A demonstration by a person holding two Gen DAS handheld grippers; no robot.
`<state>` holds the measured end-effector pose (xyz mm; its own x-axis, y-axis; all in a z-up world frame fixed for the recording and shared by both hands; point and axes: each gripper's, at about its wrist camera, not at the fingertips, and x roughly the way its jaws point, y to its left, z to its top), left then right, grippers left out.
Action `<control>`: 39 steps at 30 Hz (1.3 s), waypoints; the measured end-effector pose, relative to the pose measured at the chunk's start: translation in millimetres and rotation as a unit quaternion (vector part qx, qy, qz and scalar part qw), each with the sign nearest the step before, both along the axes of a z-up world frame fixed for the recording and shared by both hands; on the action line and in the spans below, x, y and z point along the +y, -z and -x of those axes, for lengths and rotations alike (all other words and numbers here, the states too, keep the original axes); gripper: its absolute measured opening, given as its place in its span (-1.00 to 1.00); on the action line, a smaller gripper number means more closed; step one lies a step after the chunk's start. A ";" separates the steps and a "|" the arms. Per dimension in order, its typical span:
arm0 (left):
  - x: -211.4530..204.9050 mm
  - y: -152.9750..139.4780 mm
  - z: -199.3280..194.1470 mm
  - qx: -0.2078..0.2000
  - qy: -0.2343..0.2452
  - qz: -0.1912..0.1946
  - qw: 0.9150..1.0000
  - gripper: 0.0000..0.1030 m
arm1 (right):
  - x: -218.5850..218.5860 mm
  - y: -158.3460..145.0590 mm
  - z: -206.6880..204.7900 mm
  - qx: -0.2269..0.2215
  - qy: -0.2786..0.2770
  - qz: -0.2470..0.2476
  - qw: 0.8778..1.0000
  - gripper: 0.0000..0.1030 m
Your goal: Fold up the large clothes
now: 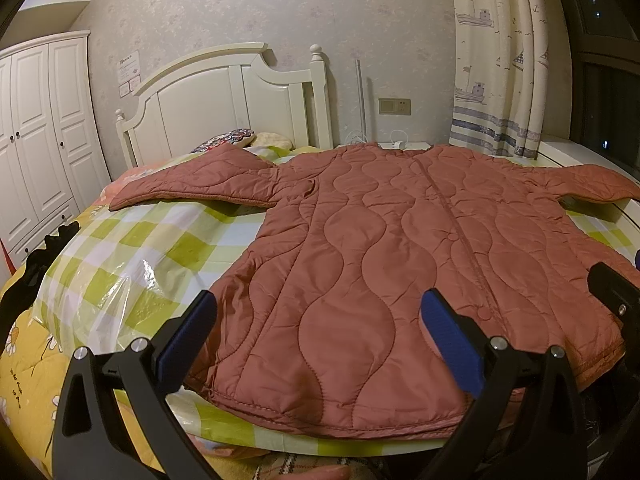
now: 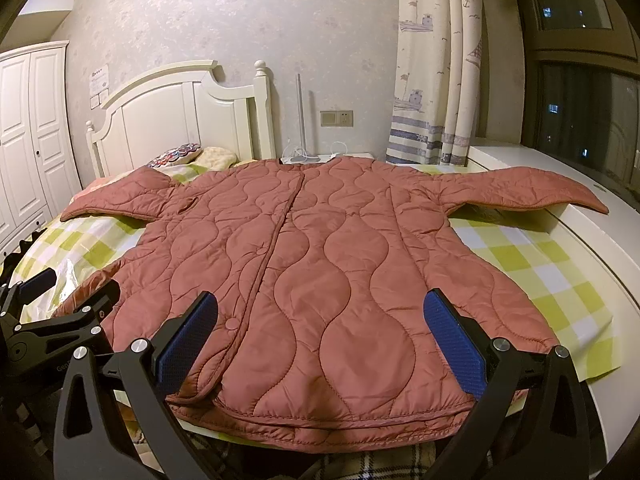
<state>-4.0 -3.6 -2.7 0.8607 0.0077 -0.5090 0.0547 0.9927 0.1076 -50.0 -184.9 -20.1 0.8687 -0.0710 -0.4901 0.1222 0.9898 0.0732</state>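
A large rust-red quilted jacket lies flat on the bed, front up, both sleeves spread out to the sides; it also shows in the right wrist view. My left gripper is open and empty, hovering over the hem's left part. My right gripper is open and empty, hovering over the hem's right part. The right gripper shows at the right edge of the left wrist view, and the left gripper shows at the left edge of the right wrist view.
The jacket rests on a green-and-white checked sheet over a bed with a white headboard. A clear plastic bag lies left of the jacket. Pillows sit at the head. A wardrobe stands left, a window ledge right.
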 end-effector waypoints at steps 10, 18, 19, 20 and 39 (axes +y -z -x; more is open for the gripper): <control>1.1 0.6 1.1 0.001 0.000 0.001 1.000 0.96 | -0.9 1.3 -0.3 0.002 -0.002 -0.003 1.000 0.91; 1.2 0.6 1.6 0.001 0.000 0.000 1.000 0.96 | 1.4 3.7 1.5 0.002 -0.002 -0.006 1.000 0.91; 1.0 0.5 1.1 0.001 0.000 0.000 1.000 0.96 | 1.9 3.8 1.2 0.002 -0.002 -0.005 1.000 0.91; 1.2 0.5 1.3 0.002 0.000 0.001 1.000 0.96 | 0.2 2.9 -0.1 0.003 -0.003 -0.005 1.000 0.91; 5.8 10.7 -81.8 0.126 0.043 0.008 0.991 0.96 | -40.9 10.1 -28.5 0.052 0.000 -0.067 0.996 0.91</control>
